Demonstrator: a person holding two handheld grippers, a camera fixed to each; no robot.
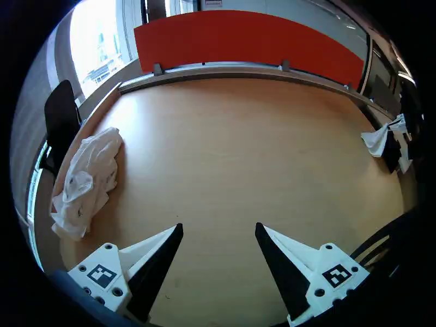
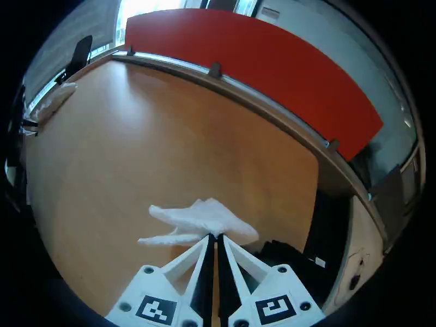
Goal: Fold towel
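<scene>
Evidently the right gripper (image 2: pixel 216 236), lower centre, is clamped on the edge of the white towel (image 2: pixel 203 217), probably to drag it flat across the table (image 2: pixel 136 136). The left gripper (image 1: pixel 218 225), bottom centre, gapes empty, free for another corner.

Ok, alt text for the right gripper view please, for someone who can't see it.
The right gripper is closed on a crumpled white towel, pinched at its fingertips over the near part of a wooden table. A red divider panel runs along the table's far edge, and another heap of white cloth lies at its far left corner.
</scene>
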